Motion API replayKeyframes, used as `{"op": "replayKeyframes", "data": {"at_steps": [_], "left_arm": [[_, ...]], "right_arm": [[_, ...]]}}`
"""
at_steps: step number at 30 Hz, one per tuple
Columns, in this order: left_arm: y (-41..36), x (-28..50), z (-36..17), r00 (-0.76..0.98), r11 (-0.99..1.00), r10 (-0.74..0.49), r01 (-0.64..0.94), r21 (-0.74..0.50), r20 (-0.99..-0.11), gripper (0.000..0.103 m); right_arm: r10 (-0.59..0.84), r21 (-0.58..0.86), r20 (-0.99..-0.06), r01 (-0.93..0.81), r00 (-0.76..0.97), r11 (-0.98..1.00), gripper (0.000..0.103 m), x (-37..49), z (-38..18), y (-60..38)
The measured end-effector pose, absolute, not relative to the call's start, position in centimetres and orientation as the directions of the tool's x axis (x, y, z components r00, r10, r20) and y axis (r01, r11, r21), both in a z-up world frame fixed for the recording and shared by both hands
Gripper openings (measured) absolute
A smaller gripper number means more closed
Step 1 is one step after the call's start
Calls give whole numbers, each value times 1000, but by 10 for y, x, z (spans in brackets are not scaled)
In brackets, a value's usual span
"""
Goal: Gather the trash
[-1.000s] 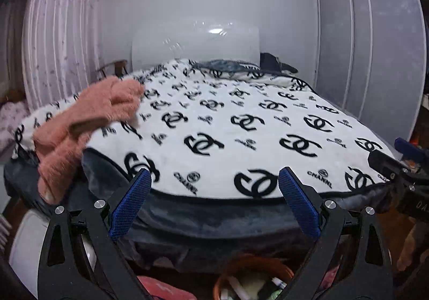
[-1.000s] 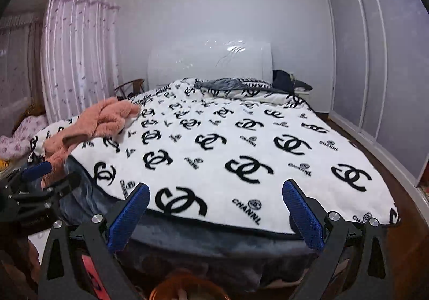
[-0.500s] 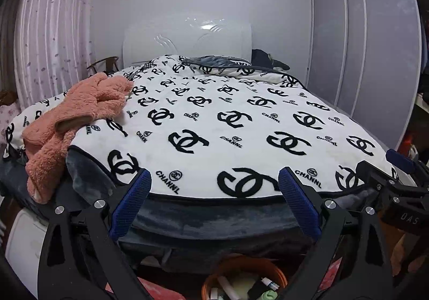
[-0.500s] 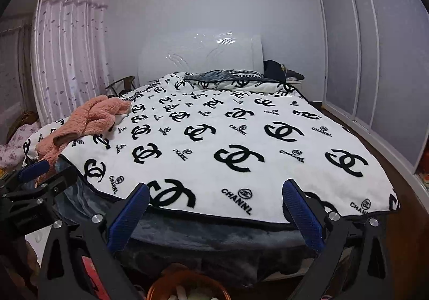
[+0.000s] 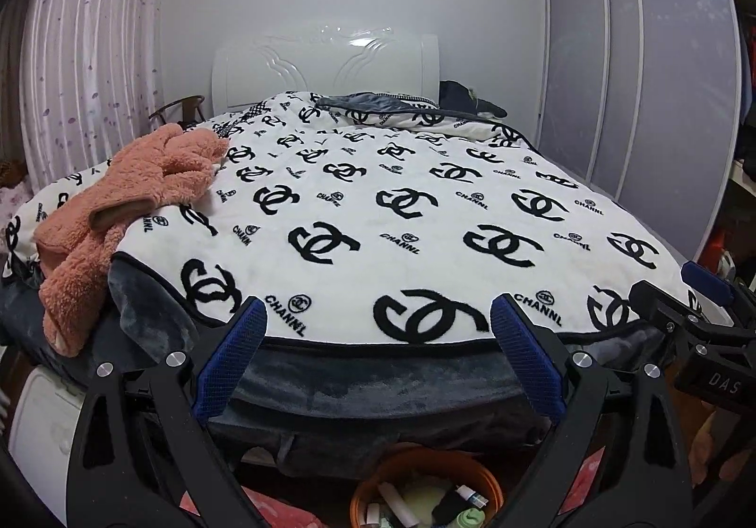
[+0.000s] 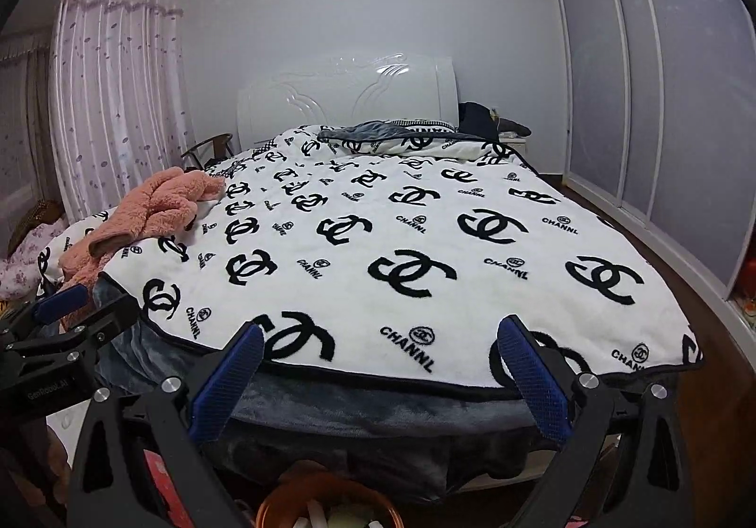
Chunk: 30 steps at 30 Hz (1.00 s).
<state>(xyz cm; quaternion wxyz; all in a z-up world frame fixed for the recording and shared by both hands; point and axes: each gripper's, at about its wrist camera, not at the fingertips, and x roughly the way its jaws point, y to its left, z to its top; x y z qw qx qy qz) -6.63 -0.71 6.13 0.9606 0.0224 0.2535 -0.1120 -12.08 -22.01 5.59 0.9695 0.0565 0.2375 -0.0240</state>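
Illumination is cool, even and moderately dim in both views. The source is overhead: a bright glare spot sits on the glossy headboard [image 5: 326, 72] [image 6: 347, 96]. The white blanket [image 5: 378, 216] [image 6: 425, 254] is well exposed, with legible print. Deep shadow covers the area under the bed edge and around the orange bin [image 5: 425, 485] [image 6: 330, 504]. Fisheye distortion bows the wardrobe doors [image 5: 652, 70] [image 6: 661, 93] and curtain [image 5: 80, 65] [image 6: 108, 89]; black vignetting fills the corners. No motion blur is evident.

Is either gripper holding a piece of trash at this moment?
No, the left gripper and the right gripper both stand open with nothing between their blue pads, only the bed blanket beyond them.
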Motion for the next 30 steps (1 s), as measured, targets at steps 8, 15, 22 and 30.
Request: {"op": "replayKeyframes", "data": {"at_steps": [8, 15, 22, 30], "left_arm": [[-7, -67, 60, 845, 973, -208, 229, -17, -493, 93], [-7, -69, 59, 842, 973, -209, 229, -21, -497, 93], [-5, -70, 58, 841, 974, -205, 225, -21, -501, 93], [-5, -71, 57, 837, 975, -207, 222, -31, -506, 93]], "right_arm": [[-22, 98, -462, 76, 887, 992, 98, -122, 55, -218], [-16, 100, -463, 70, 886, 992, 98, -123, 55, -217], [-17, 103, -462, 73, 887, 992, 98, -123, 55, -218], [-15, 112, -463, 75, 886, 991, 98, -124, 55, -219]]}}
